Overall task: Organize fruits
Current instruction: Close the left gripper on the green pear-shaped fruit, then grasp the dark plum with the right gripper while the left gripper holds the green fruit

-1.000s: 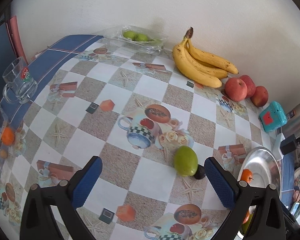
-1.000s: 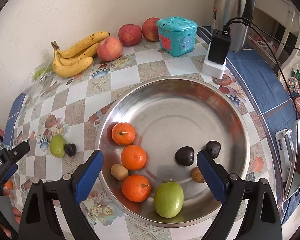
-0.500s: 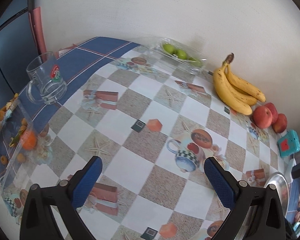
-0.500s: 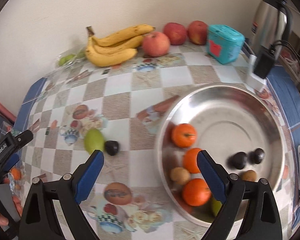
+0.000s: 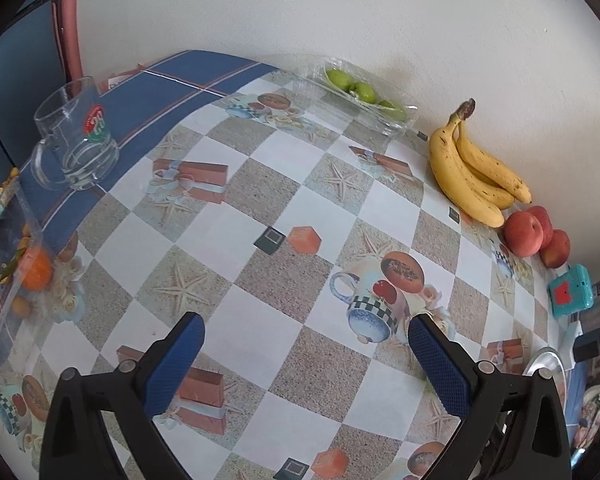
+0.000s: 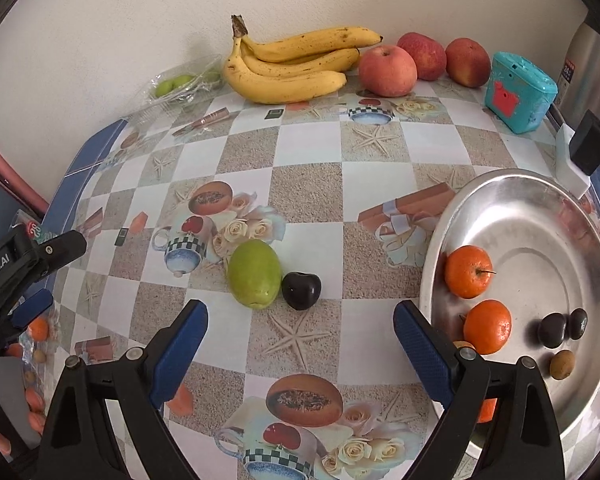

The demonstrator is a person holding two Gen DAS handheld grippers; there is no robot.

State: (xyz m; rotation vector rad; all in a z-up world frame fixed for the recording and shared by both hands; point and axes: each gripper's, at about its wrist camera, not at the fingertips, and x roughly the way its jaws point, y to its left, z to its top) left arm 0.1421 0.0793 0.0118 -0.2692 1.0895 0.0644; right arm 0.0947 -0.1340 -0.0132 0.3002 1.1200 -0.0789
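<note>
In the right wrist view a green fruit (image 6: 254, 273) and a small dark fruit (image 6: 301, 290) lie side by side on the patterned tablecloth, just ahead of my open, empty right gripper (image 6: 300, 344). A steel bowl (image 6: 540, 216) at the right holds oranges (image 6: 468, 271), dark fruits (image 6: 552, 330) and a small brown fruit. Bananas (image 6: 292, 66) and red apples (image 6: 387, 71) lie along the wall. My left gripper (image 5: 306, 354) is open and empty over bare tablecloth; it also shows at the left edge of the right wrist view (image 6: 32, 280).
A glass mug (image 5: 74, 136) stands at the far left. A clear tray of green fruits (image 5: 360, 92) sits by the wall. A clear bag with oranges (image 5: 36, 272) lies at the left edge. A teal box (image 6: 518, 92), a charger and a steel flask stand at the right.
My right gripper has swung left from over the bowl to face the green and dark fruits. My left gripper has turned left and back, so those fruits left its view.
</note>
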